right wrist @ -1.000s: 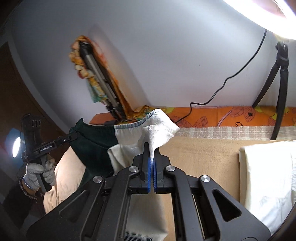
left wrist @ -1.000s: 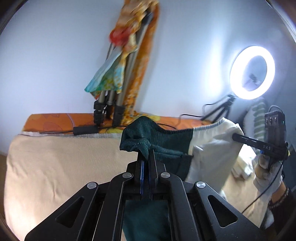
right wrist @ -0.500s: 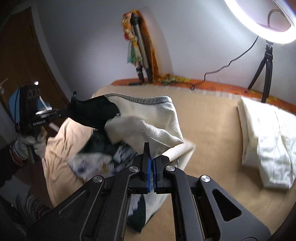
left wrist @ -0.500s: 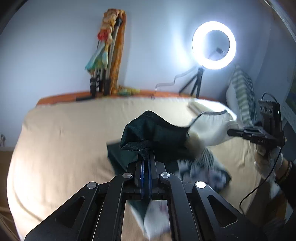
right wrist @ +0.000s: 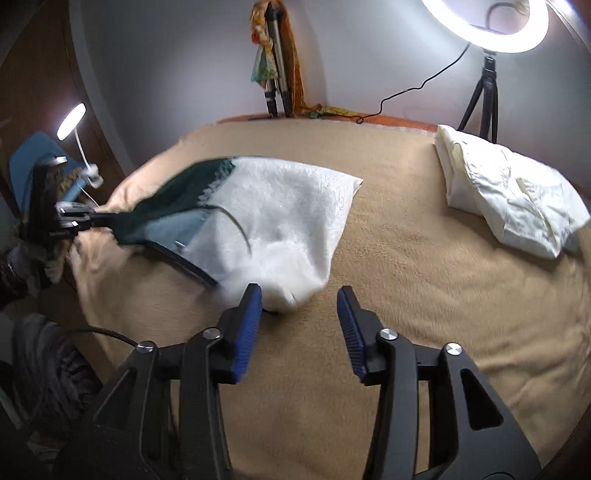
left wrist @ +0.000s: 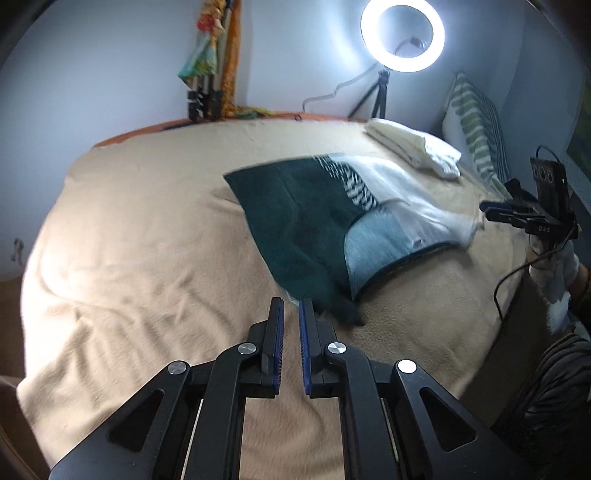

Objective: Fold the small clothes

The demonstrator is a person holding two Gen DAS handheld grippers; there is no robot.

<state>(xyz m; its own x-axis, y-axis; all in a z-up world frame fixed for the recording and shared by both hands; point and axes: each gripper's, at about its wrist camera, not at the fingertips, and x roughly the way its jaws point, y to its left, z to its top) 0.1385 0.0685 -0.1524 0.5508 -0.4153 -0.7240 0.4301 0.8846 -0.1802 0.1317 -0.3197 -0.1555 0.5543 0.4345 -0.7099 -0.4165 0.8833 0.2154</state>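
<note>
The small garment (left wrist: 332, 225), dark green on one half and white on the other with a grey-blue lining showing at its near hem, lies spread on the tan blanket (left wrist: 147, 258) that covers the bed. Taking the garment as the landmark, its long axis runs from the green end to the white end, roughly across the line between the two hands.

The left gripper (left wrist: 291, 314) sits just at the green near corner, its jaws parted by a narrow gap and beginning to open; nothing appears pinched between them, though the cloth edge lies right at the tips and motion blur makes contact hard to rule out. The right gripper (right wrist: 299, 299) sits at the white near corner, jaws opening wide, with the white fold lying just ahead of the left pad and not clamped.

Each hand is nearest its own end, so a fold along the long axis would likely mean one hand carrying its end over toward the other.

Beyond the garment's far side lies a folded cream cloth (right wrist: 509, 203), and further back a ring light (left wrist: 402, 35) on its tripod.
</note>
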